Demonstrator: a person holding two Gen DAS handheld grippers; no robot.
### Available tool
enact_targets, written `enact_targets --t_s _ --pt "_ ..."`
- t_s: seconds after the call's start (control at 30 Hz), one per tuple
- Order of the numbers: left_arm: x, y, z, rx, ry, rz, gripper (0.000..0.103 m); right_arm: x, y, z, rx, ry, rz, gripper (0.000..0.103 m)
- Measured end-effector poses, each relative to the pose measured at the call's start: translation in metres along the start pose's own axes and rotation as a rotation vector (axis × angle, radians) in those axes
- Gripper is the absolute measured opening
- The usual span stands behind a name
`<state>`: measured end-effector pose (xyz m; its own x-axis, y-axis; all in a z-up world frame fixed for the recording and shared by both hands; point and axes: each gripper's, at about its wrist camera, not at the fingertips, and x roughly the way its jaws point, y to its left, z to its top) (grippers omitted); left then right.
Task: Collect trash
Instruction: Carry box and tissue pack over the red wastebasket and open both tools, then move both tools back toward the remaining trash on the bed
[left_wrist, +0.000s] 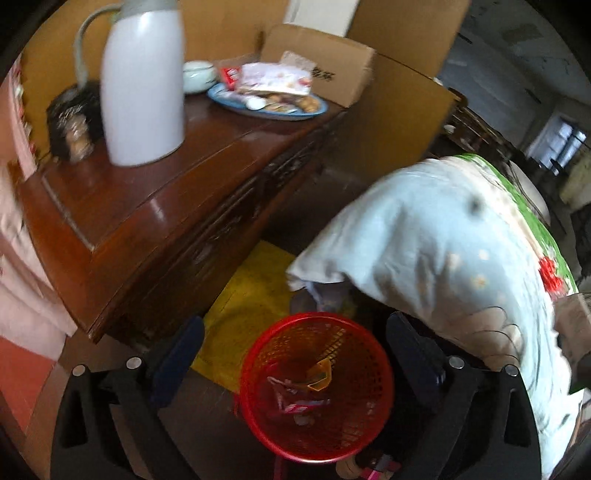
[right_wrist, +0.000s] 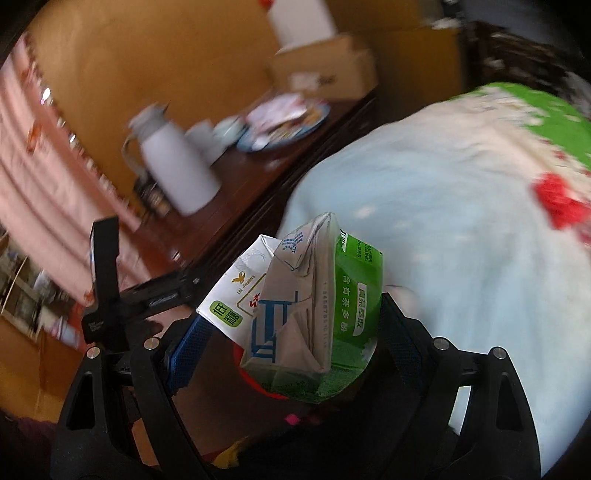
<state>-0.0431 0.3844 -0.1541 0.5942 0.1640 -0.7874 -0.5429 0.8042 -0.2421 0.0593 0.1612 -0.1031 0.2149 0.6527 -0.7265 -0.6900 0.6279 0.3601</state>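
Cartons (right_wrist: 306, 314) (two, crushed) clamped between my right gripper (right_wrist: 295, 332) fingers; left gripper (left_wrist: 295, 354) fingers spread, red bin (left_wrist: 314, 387) below between them.

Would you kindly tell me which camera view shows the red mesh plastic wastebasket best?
The left wrist view: the red mesh plastic wastebasket sits nearly whole between the open fingers, wrappers inside. The right wrist view shows only a red sliver beneath the crushed green-and-white drink carton.

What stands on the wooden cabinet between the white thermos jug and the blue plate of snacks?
In the left wrist view, a small pale lidded bowl stands between the white thermos jug and the blue plate, on the wooden cabinet.
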Motion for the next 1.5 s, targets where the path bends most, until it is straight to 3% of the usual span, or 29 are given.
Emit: enact_targets --t_s 0.17,0.5,0.63,1.0,1.5 --pt "0.005 0.015 -0.003 -0.014 0.001 0.019 0.097 0.039 0.022 0.005 -0.046 0.094 0.018 0.085" --pt "0.008 0.005 -0.007 0.013 0.002 0.000 0.097 0.040 0.026 -0.005 -0.045 0.118 0.053 0.090" --pt "0.000 -0.003 -0.005 0.031 -0.011 -0.004 0.097 0.021 0.024 -0.005 -0.062 0.065 0.028 0.090" --pt "-0.036 -0.047 -0.006 0.141 -0.074 -0.024 0.097 -0.055 -0.016 -0.016 0.039 -0.098 -0.058 0.090" --pt "-0.101 -0.156 -0.029 0.376 -0.159 -0.084 0.097 -0.214 -0.109 -0.088 0.205 -0.418 -0.327 0.095"
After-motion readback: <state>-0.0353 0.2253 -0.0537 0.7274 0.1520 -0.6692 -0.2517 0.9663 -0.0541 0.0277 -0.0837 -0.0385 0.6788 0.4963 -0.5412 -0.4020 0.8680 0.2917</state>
